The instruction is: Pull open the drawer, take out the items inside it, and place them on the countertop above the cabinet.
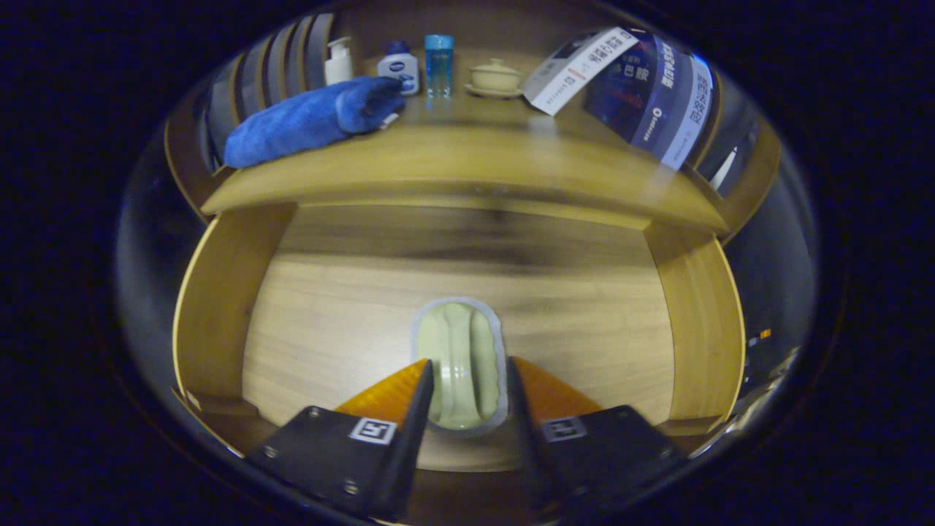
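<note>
The wooden drawer [219,292] is pulled open below the countertop [467,164]. A pale green packet [460,358] with a whitish sealed rim sits between my fingers, its long side pointing away from me. My gripper [469,363] is shut on it, one finger pressing each long side. The packet looks sharp while the drawer floor [329,329] behind it is blurred. Its near end is hidden between the fingers.
On the countertop lie a rolled blue towel [314,120], a white pump bottle [338,62], a white bottle with a blue cap [399,69], a clear blue bottle [438,64], a cream lidded bowl [495,77] and a printed carton [635,84]. Drawer walls rise on both sides.
</note>
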Demonstrator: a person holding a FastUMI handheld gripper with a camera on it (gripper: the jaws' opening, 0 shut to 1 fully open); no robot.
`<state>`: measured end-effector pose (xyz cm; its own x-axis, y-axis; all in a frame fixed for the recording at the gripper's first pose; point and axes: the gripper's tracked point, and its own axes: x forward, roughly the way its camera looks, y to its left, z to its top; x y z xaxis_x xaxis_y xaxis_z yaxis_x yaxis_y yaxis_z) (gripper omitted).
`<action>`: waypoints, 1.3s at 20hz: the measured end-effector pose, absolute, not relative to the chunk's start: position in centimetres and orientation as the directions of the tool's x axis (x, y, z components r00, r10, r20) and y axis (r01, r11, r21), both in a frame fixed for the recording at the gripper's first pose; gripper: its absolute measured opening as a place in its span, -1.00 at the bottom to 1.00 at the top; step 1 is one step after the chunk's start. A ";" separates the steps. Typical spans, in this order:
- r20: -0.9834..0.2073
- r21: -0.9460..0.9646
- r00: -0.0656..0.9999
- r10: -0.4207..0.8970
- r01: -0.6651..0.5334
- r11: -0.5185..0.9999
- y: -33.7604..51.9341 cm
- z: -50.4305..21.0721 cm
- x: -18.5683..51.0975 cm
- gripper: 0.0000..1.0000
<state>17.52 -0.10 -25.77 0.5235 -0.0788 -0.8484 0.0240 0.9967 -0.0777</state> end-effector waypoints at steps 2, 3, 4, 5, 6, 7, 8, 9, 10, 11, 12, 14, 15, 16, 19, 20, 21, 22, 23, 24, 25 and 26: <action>-0.852 -0.050 0.521 -0.056 0.026 0.998 0.0 -26.2 17.6 -0.65; -0.856 -0.044 0.515 -0.043 0.011 0.999 0.0 -26.0 17.3 -0.66; -0.849 -0.036 0.527 -0.035 0.008 0.999 0.1 -25.7 17.1 -0.66; -0.837 -0.022 0.547 -0.020 0.004 1.000 0.3 -25.2 17.0 -0.65; -0.820 -0.012 0.572 -0.007 -0.005 1.000 0.4 -24.2 16.7 -0.65; -0.803 -0.004 0.596 0.000 -0.006 1.000 0.4 -23.3 16.7 -0.66; -0.787 0.013 0.617 0.013 -0.005 1.000 0.5 -22.5 16.6 -0.66; -0.775 0.040 0.631 0.040 -0.015 0.999 0.8 -22.0 16.8 -0.66; -0.760 0.060 0.647 0.058 -0.019 0.998 1.1 -21.1 16.4 -0.66; -0.741 0.062 0.669 0.060 -0.021 0.998 1.1 -20.0 16.1 -0.66; -0.718 0.054 0.694 0.052 -0.019 0.998 1.0 -18.8 16.2 -0.65; -0.663 0.056 0.747 0.054 -0.022 0.998 1.1 -16.0 16.2 -0.66; -0.631 0.072 0.773 0.066 -0.026 0.997 1.5 -14.5 16.3 -0.66; -0.598 0.085 0.798 0.075 -0.030 0.996 1.7 -12.8 16.4 -0.66; -0.480 0.100 0.875 0.065 -0.019 0.995 1.7 -7.6 17.0 -0.66; -0.436 0.100 0.898 0.060 -0.018 0.995 1.6 -5.9 17.2 -0.66; -0.388 0.093 0.920 0.053 -0.018 0.996 1.5 -4.4 17.6 -0.66; -0.341 0.081 0.939 0.050 -0.024 0.996 1.4 -2.7 17.9 -0.66; -0.295 0.071 0.954 0.051 -0.031 0.997 1.5 -1.0 18.1 -0.67; -0.246 0.069 0.968 0.052 -0.036 0.997 1.5 0.6 18.3 -0.66; -0.205 0.066 0.977 0.061 -0.048 0.997 1.7 1.9 18.5 -0.66; -0.172 0.060 0.983 0.063 -0.054 0.997 1.8 3.1 19.0 -0.67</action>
